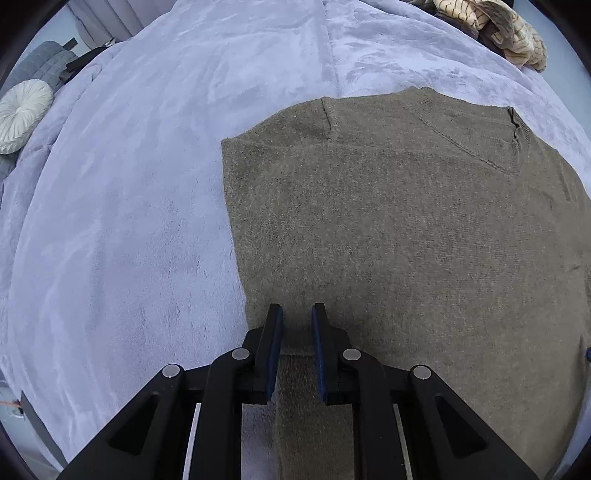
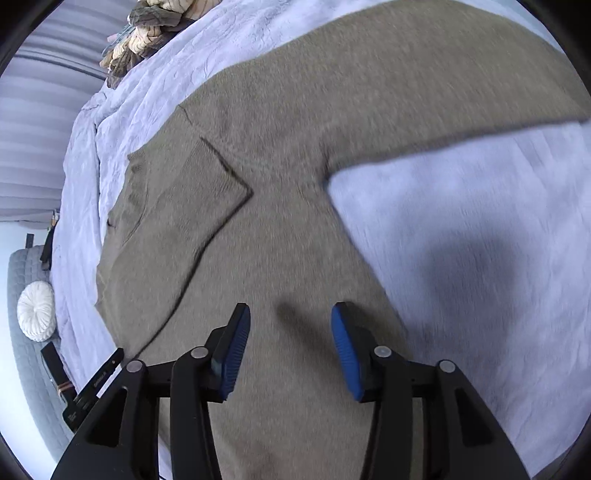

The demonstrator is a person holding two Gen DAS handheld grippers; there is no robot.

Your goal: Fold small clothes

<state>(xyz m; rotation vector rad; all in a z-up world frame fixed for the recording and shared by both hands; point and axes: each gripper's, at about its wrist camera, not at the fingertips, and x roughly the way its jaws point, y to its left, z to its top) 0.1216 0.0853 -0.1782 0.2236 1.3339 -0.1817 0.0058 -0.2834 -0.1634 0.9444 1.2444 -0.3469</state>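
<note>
1 brown sweater (image 1: 406, 229) on blanket (image 1: 129, 184); left gripper (image 1: 297, 314) pinches its hem, right gripper (image 2: 291, 317) half-open, empty

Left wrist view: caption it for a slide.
Left gripper pinches a strip of the olive sweater spread on the lavender blanket.

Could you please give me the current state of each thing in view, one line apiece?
Olive knit sweater: spread flat on the bed, one side already folded in, one sleeve still out.
Lavender blanket: spread over the bed, lightly creased.
Striped clothes: crumpled in a pile at the far edge.
Left tool: closed on a strip of sweater.
Right tool: open above the sweater, holding nothing.
</note>
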